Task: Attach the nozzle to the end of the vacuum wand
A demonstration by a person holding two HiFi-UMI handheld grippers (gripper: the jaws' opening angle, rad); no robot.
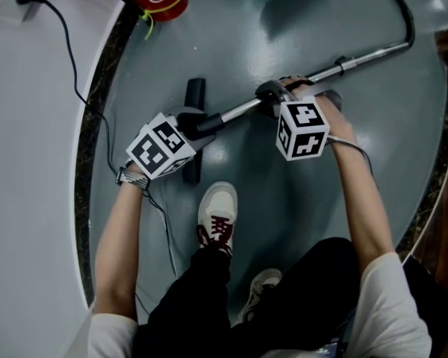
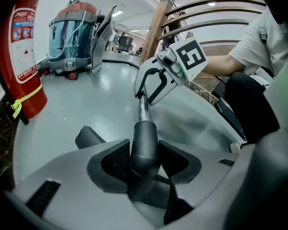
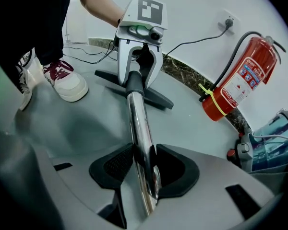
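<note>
Left gripper (image 2: pixel 144 158) pads clamped on the nozzle (image 2: pixel 144 143) by its dark neck, hard up against the lens. Nozzle's floor bar (image 1: pixel 196 95) lies flat on the grey floor (image 1: pixel 284 200), crosswise to the neck. Chrome wand (image 3: pixel 139 123) leaves the neck's mouth and runs straight to the right gripper (image 3: pixel 143 169), jaws closed on the tube a short way along. Head view: wand axis slants lower left to upper right, both grippers on that one line, facing each other. Wand tip looks already entered; how deep, cannot tell. Judgement: any further seating is a push along this shared axis, left gripper nearer the joint.
</note>
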